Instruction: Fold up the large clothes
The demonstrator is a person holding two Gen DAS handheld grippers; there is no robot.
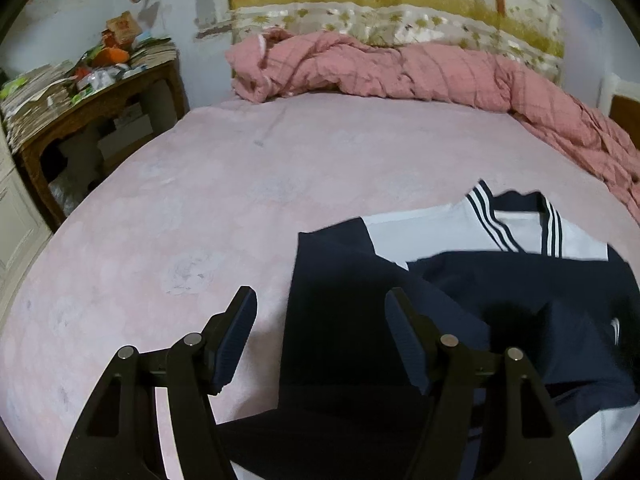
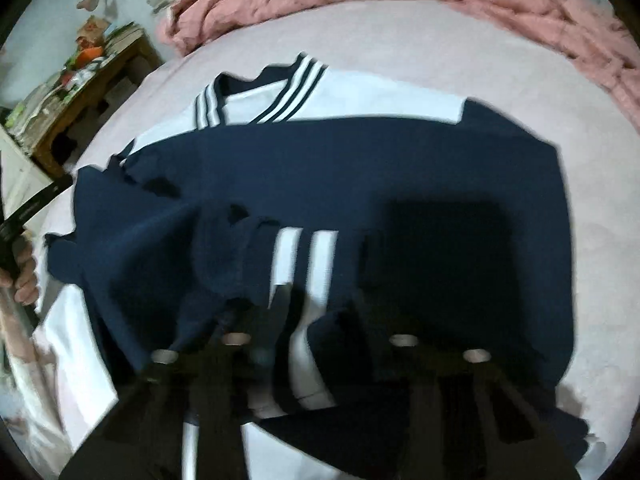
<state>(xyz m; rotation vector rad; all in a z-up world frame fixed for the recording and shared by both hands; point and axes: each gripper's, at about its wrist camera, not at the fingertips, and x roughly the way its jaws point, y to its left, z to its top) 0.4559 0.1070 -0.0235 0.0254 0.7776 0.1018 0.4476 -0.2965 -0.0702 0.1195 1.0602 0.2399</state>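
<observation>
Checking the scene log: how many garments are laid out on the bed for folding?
1: a navy and white jacket spread on the pink bed sheet, near the front edge. The crumpled pink quilt behind could hide others.

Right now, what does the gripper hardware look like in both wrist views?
Left gripper: matte black linkage arms with triangular cutouts and silver round pivot pins; jaws faced with dark ribbed pads. Right gripper: same black build and silver pins, motion-blurred. No cables or sleeves visible.

Crumpled pink quilt point(image 1: 420, 76) on bed point(image 1: 200, 208); cluttered wooden table point(image 1: 100, 96), possibly books.
</observation>
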